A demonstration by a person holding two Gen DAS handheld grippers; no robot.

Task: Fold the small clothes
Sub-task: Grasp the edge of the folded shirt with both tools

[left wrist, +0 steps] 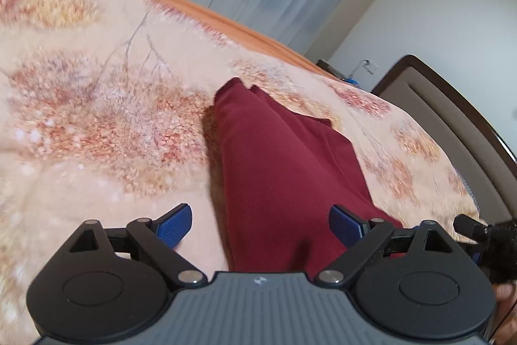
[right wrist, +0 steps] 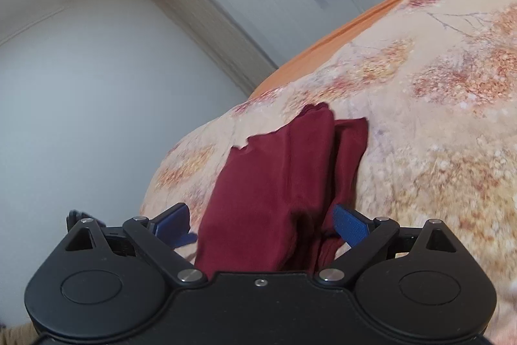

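The dark red garment [left wrist: 284,170] lies partly folded on the floral bedspread [left wrist: 97,118], running between both grippers. Left gripper [left wrist: 260,223] and right gripper [right wrist: 261,223] have fingers spread, gripping nothing. Best to pinch the near edge evenly, then carry it over squarely.

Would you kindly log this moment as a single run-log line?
left claw: open | right claw: open | maroon garment: folded narrow, lying on floral bedspread | neither claw grips it
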